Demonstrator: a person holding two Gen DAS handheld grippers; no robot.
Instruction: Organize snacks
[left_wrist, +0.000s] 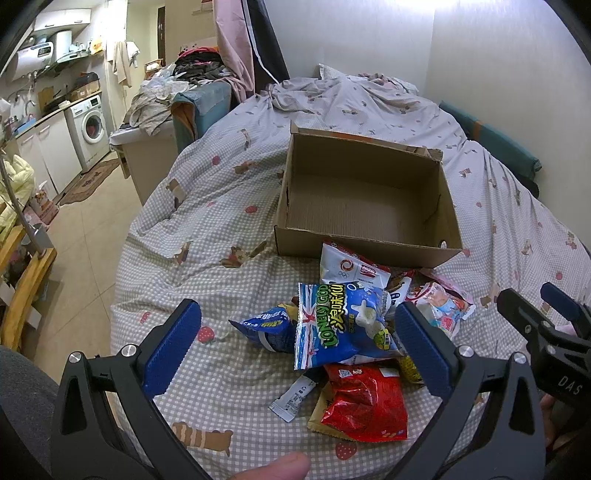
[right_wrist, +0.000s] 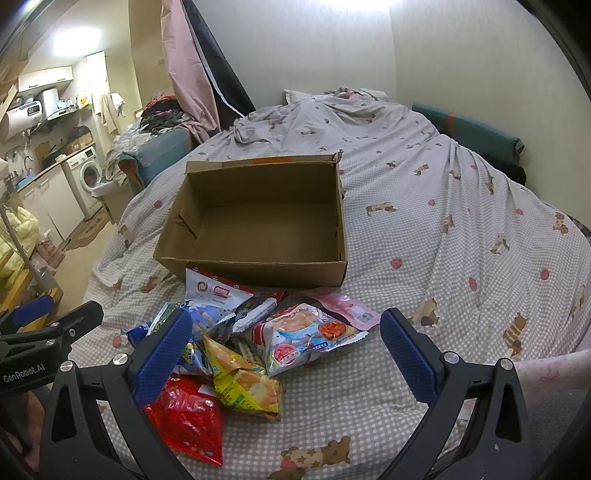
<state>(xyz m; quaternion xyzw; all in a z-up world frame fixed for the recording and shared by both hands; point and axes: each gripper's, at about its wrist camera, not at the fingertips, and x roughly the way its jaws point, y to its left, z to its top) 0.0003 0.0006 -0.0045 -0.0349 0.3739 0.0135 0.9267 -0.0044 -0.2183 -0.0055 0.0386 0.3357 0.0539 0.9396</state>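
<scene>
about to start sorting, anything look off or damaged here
The cardboard box is torn and ragged at its far right corner, with a flap hanging loose inside its left wall. It is empty; the snack packets lie in a loose overlapping heap on the bedspread before it. Nothing has spilled.

This is a small lived-in home, a one-room flat where sleeping and kitchen space run together. A bed (right_wrist: 443, 229) with a checked quilt printed with dogs and strawberries fills the near and right side, against a plain wall. To the far left, a front-loading washing machine (left_wrist: 90, 127) sits under a surface among white cabinets (left_wrist: 48, 151), with a water heater (left_wrist: 35, 57) mounted on the wall above. Heaps of clothes (left_wrist: 195, 68) lie beyond the bed's left edge, a pink curtain (right_wrist: 184, 74) hangs nearby, and a patterned mat (left_wrist: 90, 181) lies on the tiled floor.
</scene>
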